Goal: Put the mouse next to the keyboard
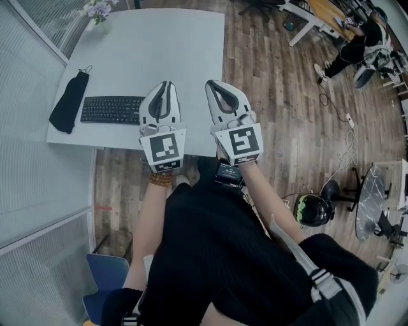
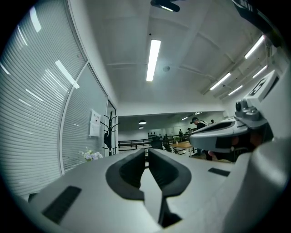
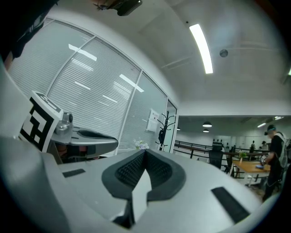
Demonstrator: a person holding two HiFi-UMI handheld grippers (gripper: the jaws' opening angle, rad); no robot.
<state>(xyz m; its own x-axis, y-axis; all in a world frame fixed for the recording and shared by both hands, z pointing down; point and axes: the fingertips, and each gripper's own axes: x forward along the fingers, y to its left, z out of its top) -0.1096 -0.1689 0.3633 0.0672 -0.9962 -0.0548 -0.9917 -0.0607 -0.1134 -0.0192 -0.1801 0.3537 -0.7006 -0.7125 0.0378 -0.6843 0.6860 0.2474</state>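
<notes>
A black keyboard (image 1: 113,109) lies near the front left of the white table (image 1: 166,44). I see no mouse in any view. My left gripper (image 1: 167,83) hovers over the table's front edge just right of the keyboard, jaws together with nothing between them (image 2: 147,152). My right gripper (image 1: 209,83) is held beside it at the same height, also shut and empty (image 3: 144,154). Both point away from me across the table, and each shows in the other's view: the right gripper (image 2: 227,134) and the left gripper (image 3: 86,139).
A black pouch (image 1: 70,100) lies left of the keyboard. A small vase of flowers (image 1: 97,11) stands at the table's far left corner. A blue chair (image 1: 105,274) is at lower left. Cables (image 1: 347,146) run over the wooden floor on the right, where a person (image 1: 363,44) sits far off.
</notes>
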